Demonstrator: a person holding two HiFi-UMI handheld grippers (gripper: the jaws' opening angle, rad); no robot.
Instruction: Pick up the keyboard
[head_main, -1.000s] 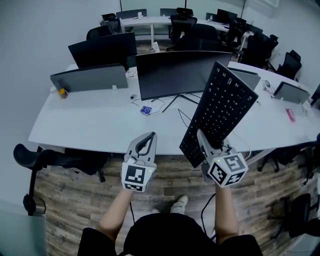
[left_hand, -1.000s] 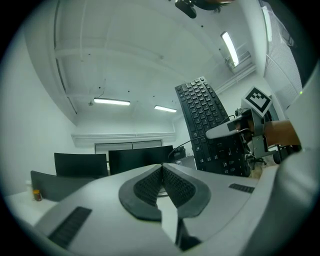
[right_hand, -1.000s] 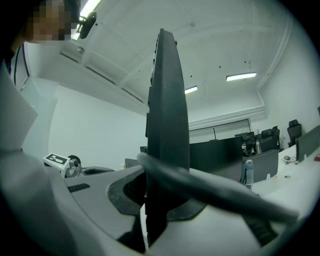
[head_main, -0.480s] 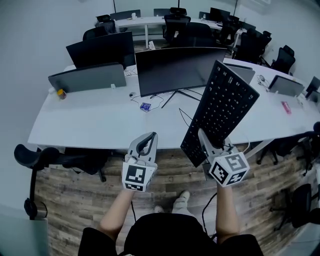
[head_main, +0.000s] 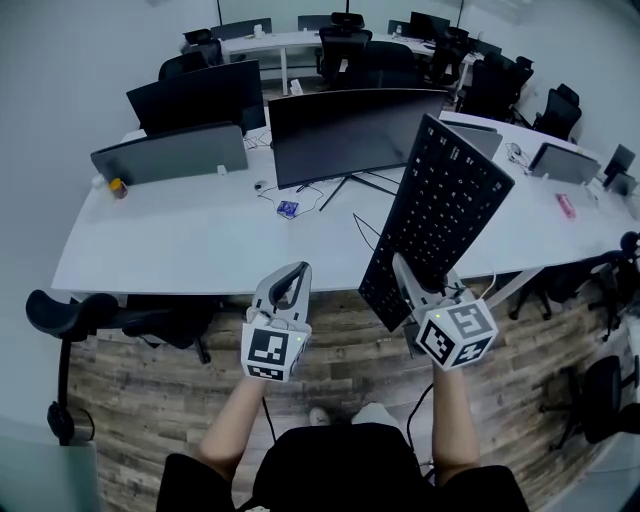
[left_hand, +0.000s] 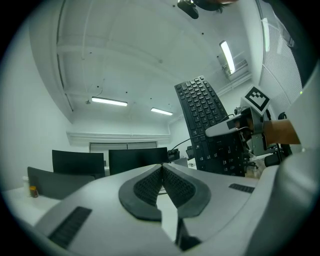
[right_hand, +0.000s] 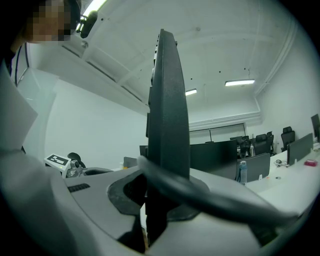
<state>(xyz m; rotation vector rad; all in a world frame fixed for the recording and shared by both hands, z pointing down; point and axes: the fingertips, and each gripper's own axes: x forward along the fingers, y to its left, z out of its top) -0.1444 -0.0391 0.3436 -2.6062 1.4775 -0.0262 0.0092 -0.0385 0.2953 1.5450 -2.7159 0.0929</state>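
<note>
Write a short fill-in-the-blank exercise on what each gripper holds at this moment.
1. The right gripper is shut on the black ___.
2. The left gripper has its fingers together and holds ___.
3. The long desk in front of the person is ___ in colour.
Missing words: keyboard; nothing; white.

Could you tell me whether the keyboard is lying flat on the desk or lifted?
Lifted: the keyboard stands steeply tilted, its lower end clamped in the right claw, clear of the desk.
</note>
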